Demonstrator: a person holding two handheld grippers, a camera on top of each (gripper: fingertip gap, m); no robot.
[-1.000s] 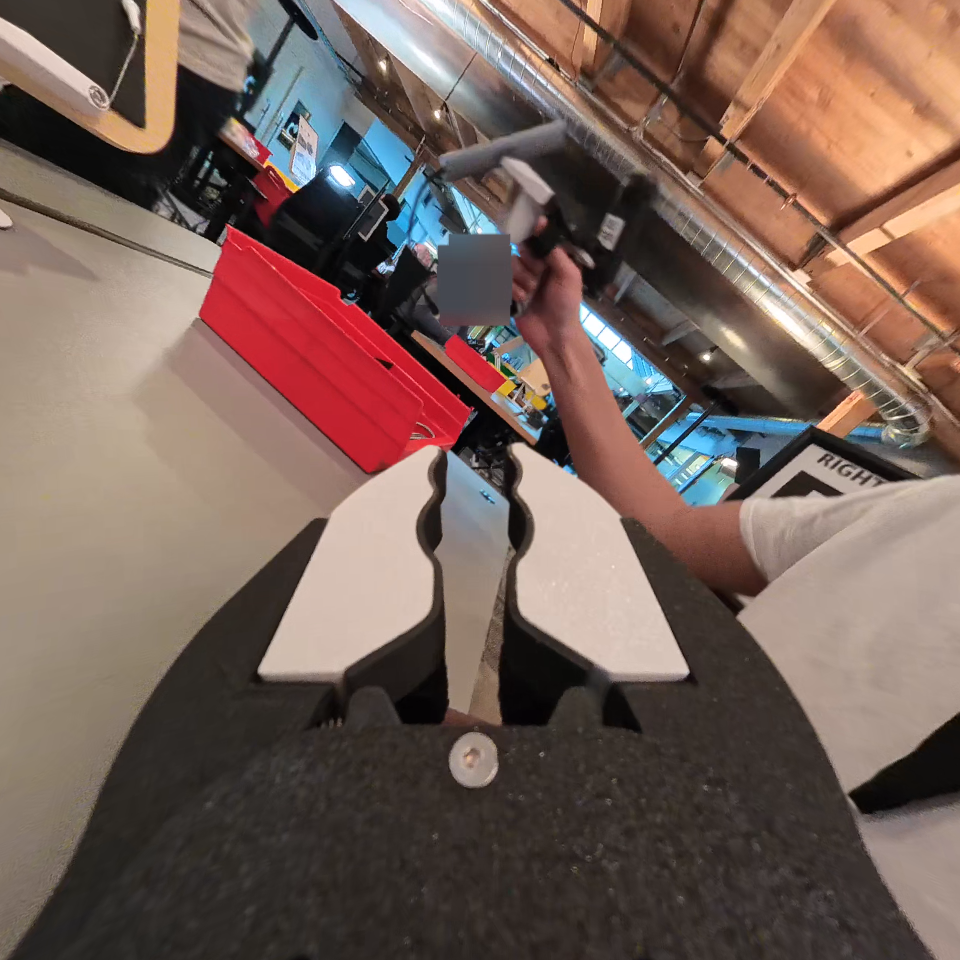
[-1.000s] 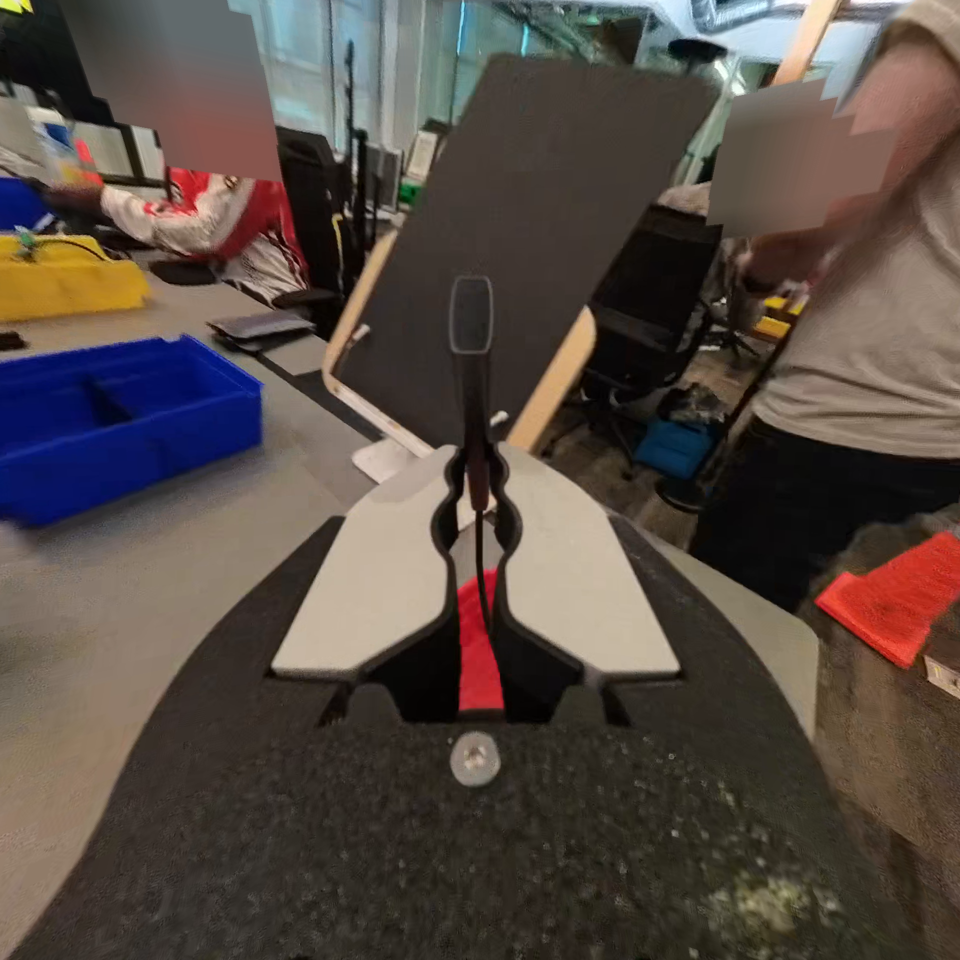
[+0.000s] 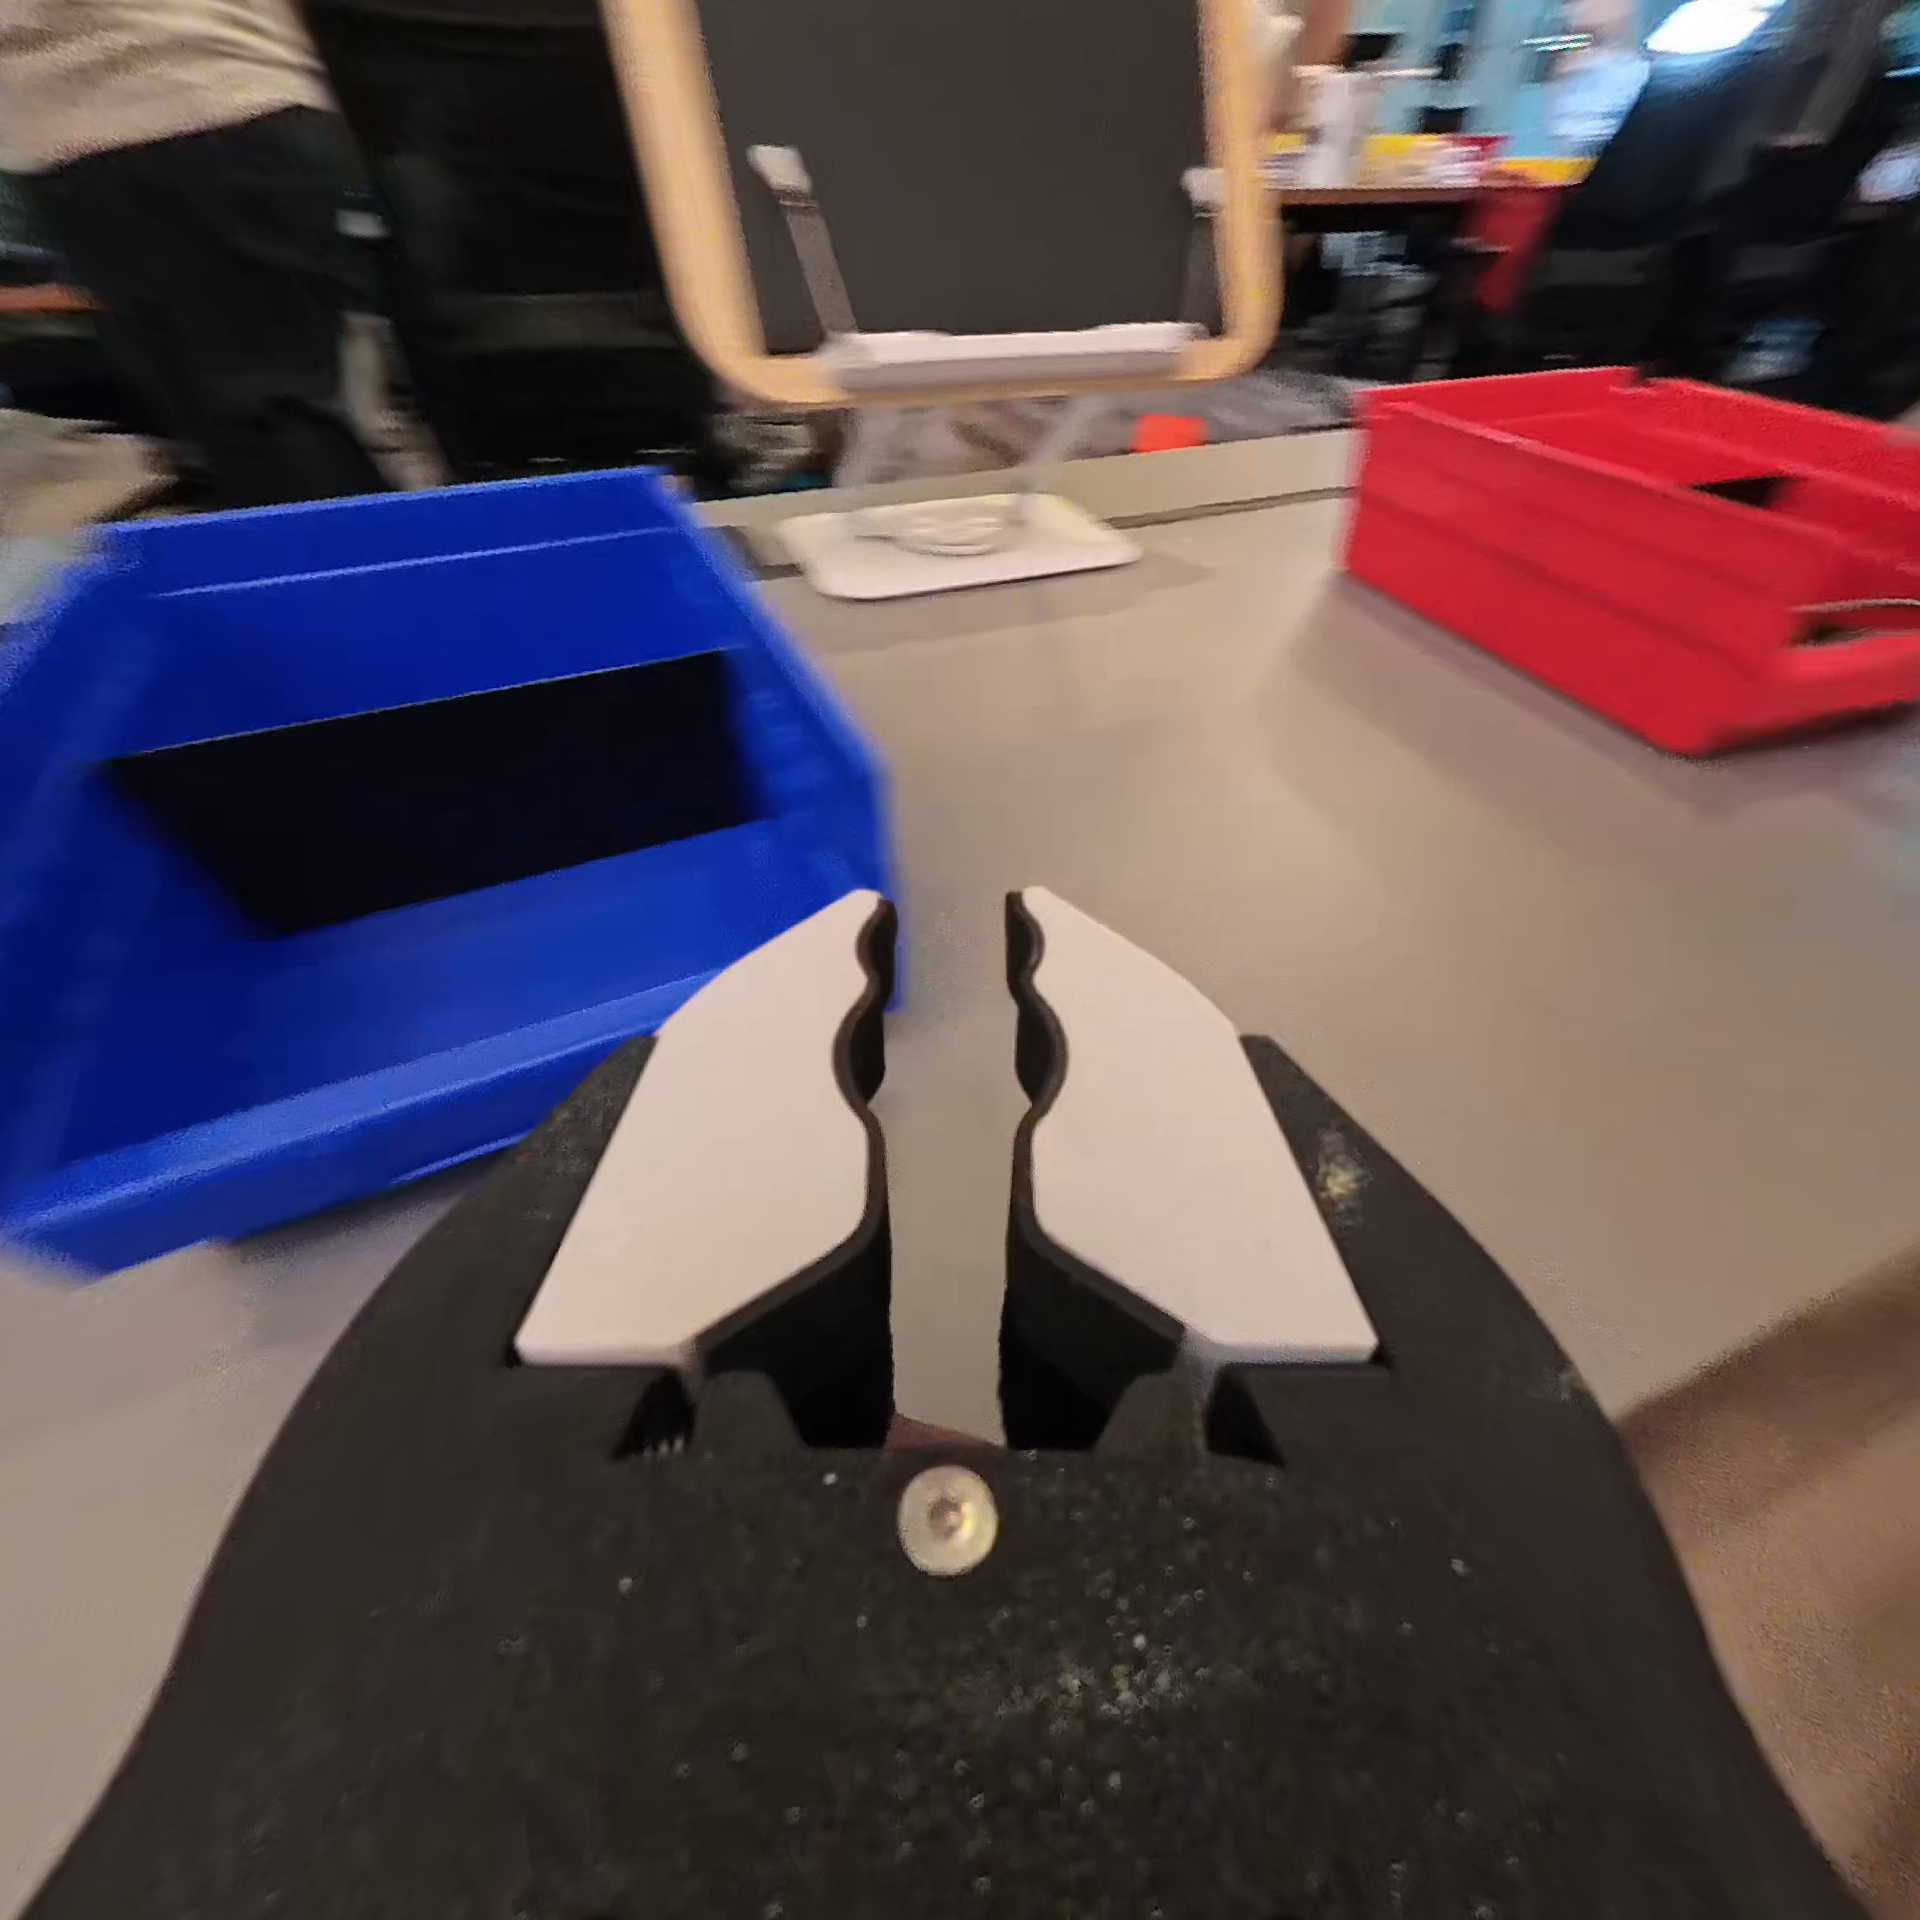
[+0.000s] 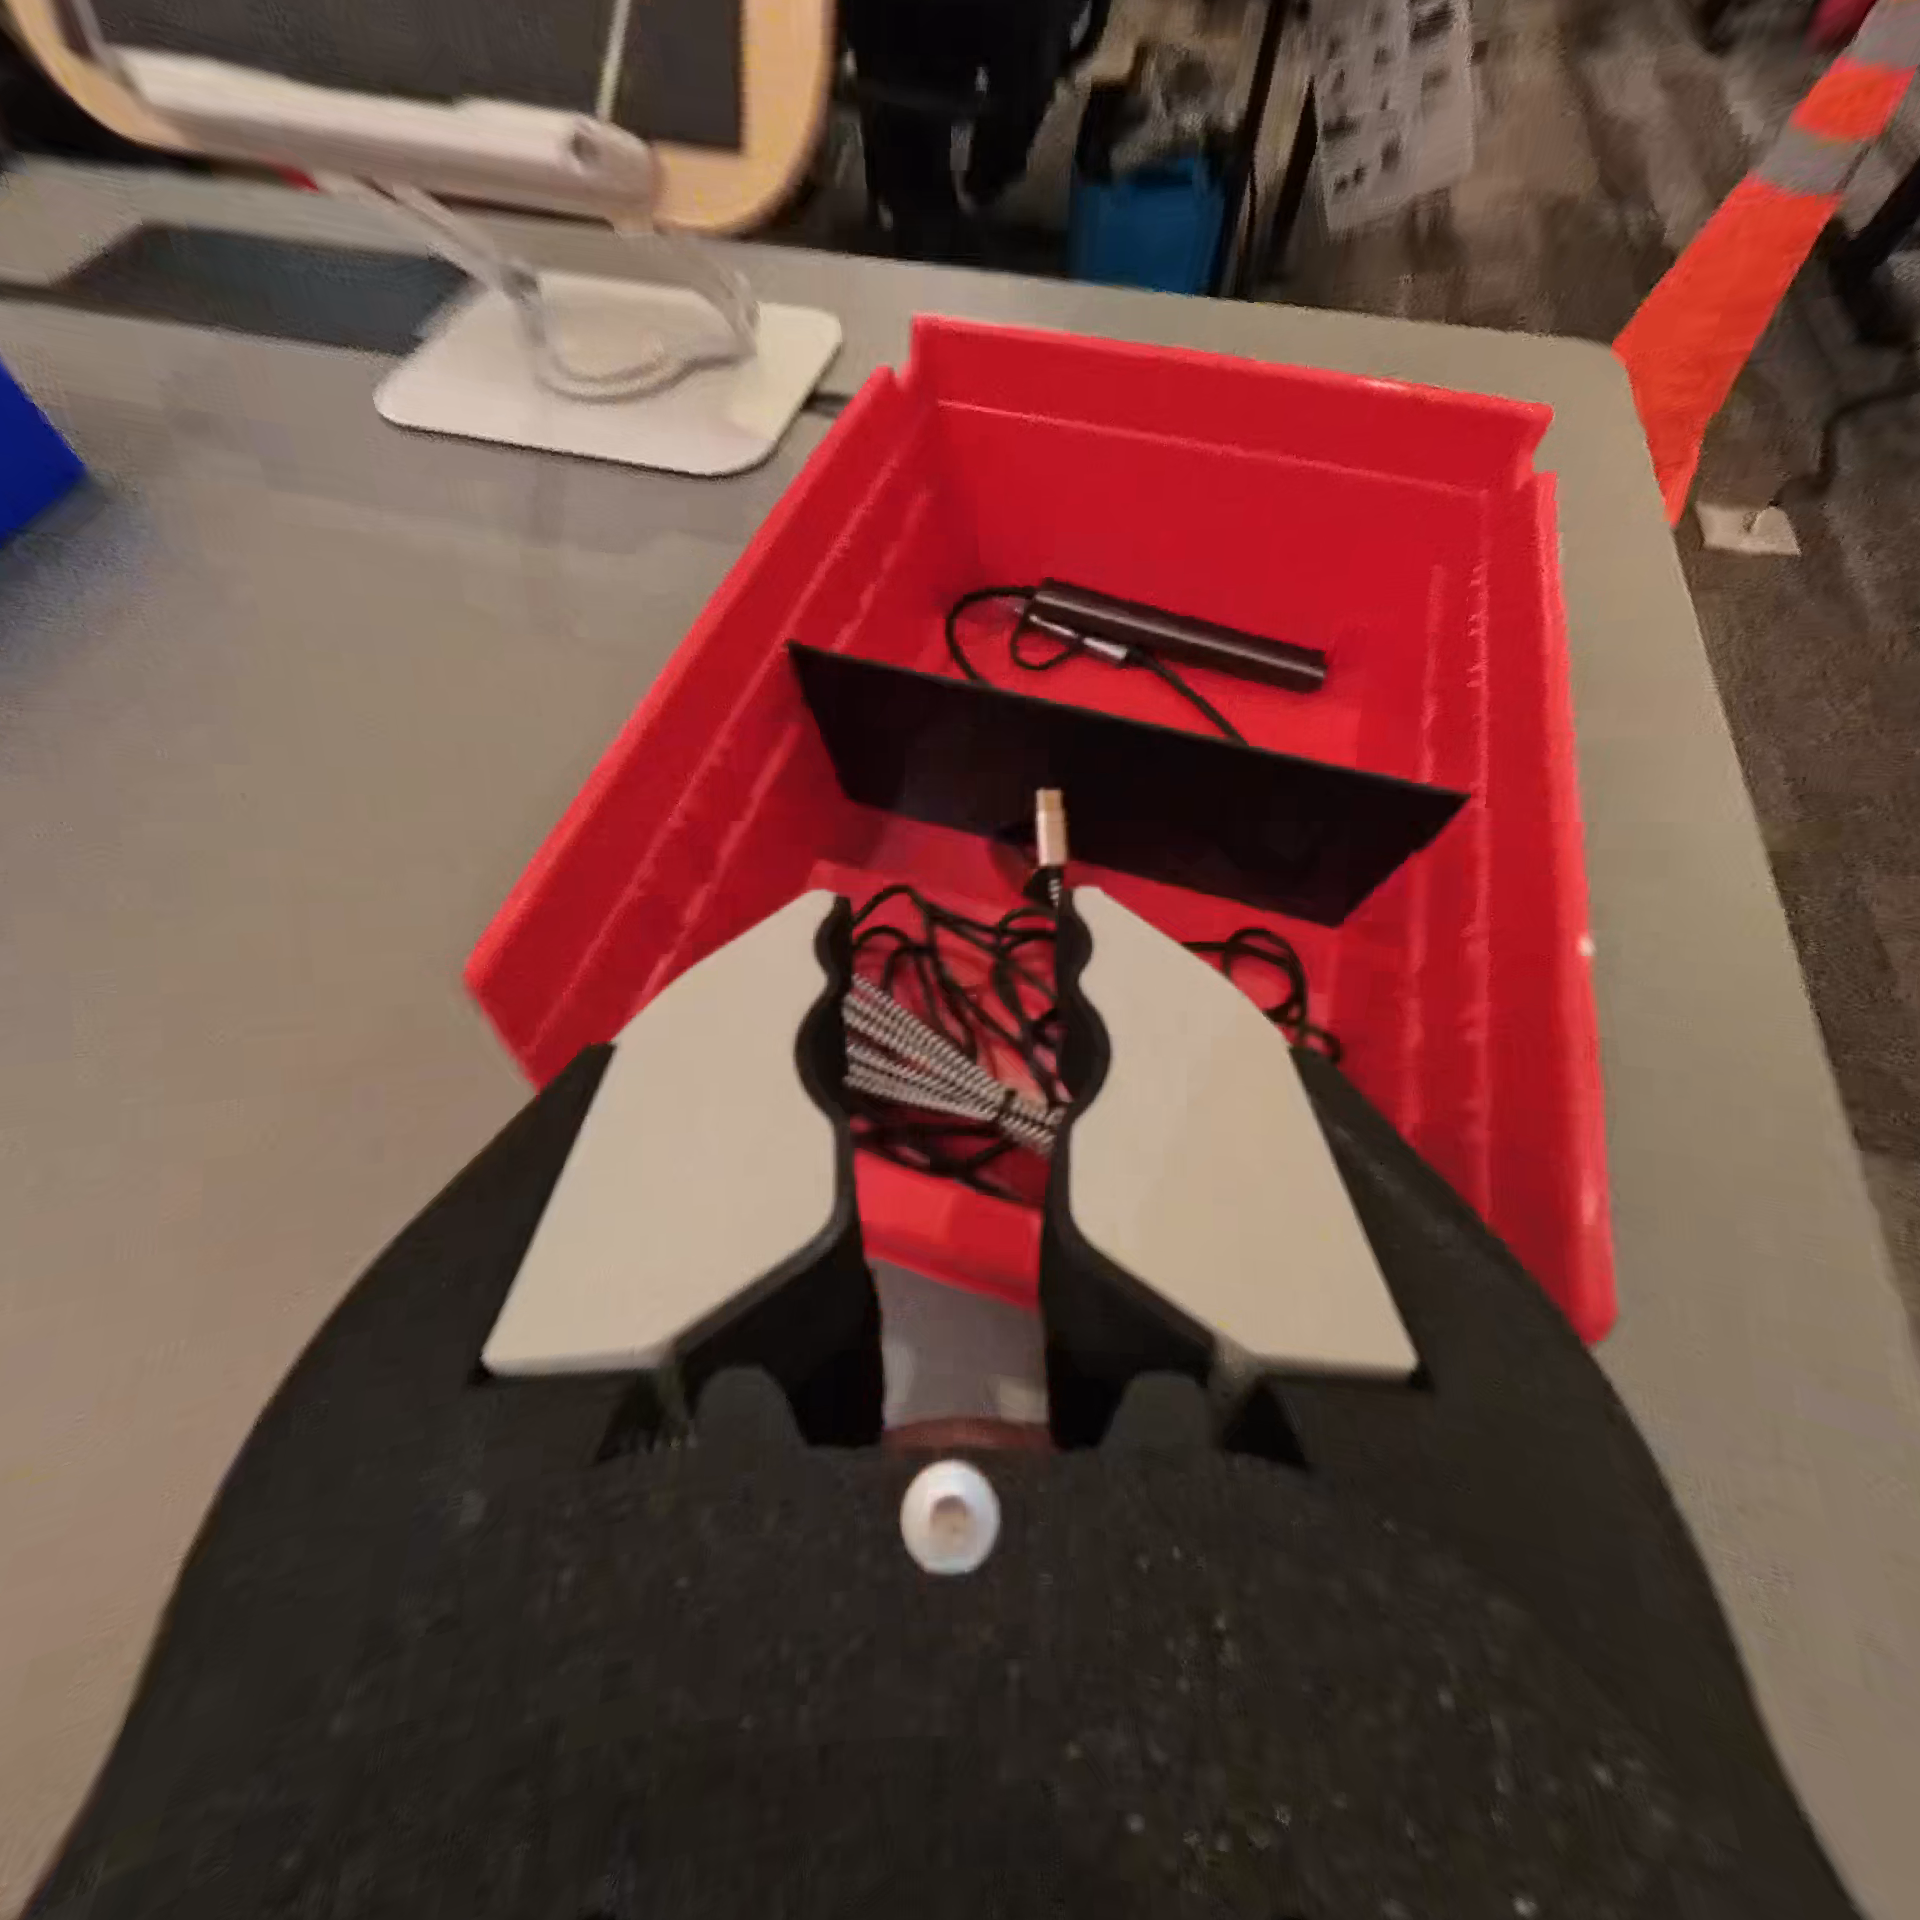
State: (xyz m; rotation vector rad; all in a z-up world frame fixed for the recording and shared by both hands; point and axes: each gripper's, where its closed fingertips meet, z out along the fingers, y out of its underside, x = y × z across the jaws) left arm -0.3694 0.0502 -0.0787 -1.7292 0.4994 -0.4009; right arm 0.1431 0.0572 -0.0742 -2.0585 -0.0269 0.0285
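Note:
My right gripper (image 4: 956, 909) is open and empty, hovering over the near compartment of a red bin (image 4: 727, 748). That compartment holds tangled black cables (image 4: 935, 966) and a silver braided cable (image 4: 935, 1060). A metal cable plug (image 4: 1049, 831) stands up just beyond my right fingertip, in front of the black divider (image 4: 1195, 831). The far compartment holds a black bar-shaped hub (image 4: 1184, 634) with its cord. My left gripper (image 3: 945, 914) is open and empty, low over the grey table (image 3: 1351, 935), beside a blue bin (image 3: 416, 1039). The red bin (image 3: 1610, 582) lies to its far right.
A monitor on a white stand (image 3: 966, 540) sits at the back of the table between the bins; it also shows in the right wrist view (image 4: 613, 405). The table's right edge runs just past the red bin. A person (image 3: 312, 260) stands behind the blue bin. The tips of one gripper are about 50 centimetres away from the tips of the other.
My right gripper has opened and let go of the black corded device, and now points down into the red bin. My left gripper has swung down from the ceiling toward the table.

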